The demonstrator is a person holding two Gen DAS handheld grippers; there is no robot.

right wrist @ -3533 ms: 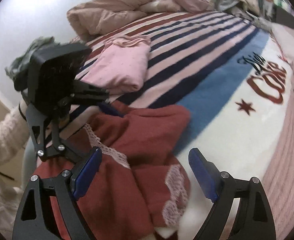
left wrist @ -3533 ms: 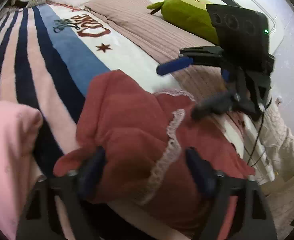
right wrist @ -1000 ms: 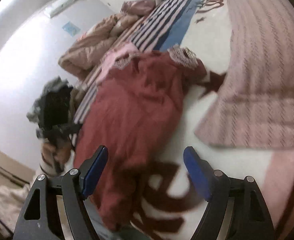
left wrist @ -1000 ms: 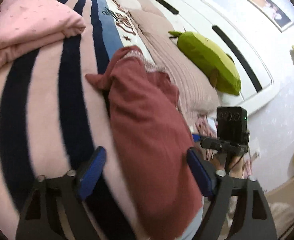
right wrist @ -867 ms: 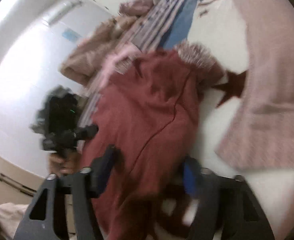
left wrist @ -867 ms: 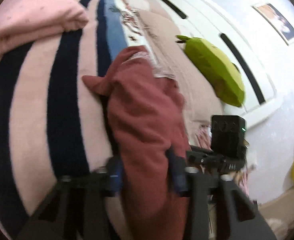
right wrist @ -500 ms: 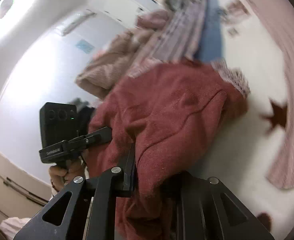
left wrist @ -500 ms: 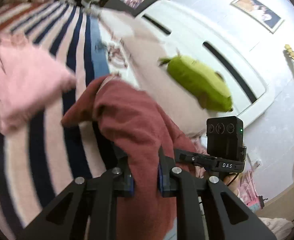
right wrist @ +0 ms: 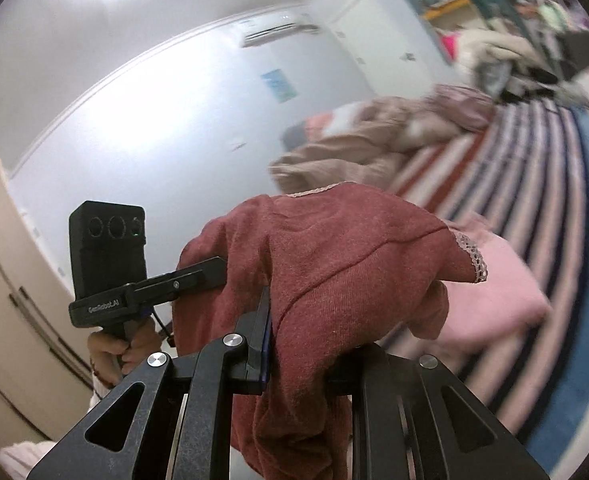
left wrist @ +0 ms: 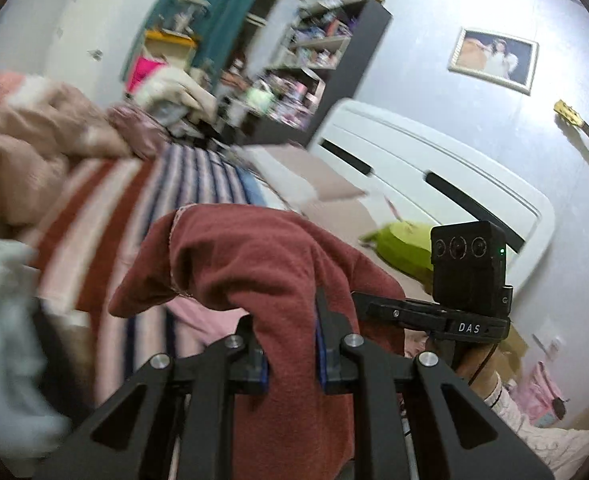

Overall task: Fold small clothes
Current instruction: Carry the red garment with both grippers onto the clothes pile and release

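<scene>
A dark red garment with lace trim (left wrist: 254,256) is lifted off the bed and hangs between both grippers. My left gripper (left wrist: 290,344) is shut on one edge of it. My right gripper (right wrist: 294,344) is shut on the other edge of the red garment (right wrist: 334,248). Each gripper shows in the other's view: the right one (left wrist: 466,280) to the right, the left one (right wrist: 110,264) to the left. A folded pink garment (right wrist: 494,292) lies on the bed below the red one.
The striped blanket (right wrist: 542,168) covers the bed (left wrist: 142,200). A crumpled beige duvet (right wrist: 374,140) lies at the far end. A green plush toy (left wrist: 398,248) rests by the white headboard (left wrist: 434,184). A dark bookshelf (left wrist: 314,60) stands behind.
Both grippers closed on the red garment about a second ago and have lifted it up off the bed; the views have tilted upward toward the room.
</scene>
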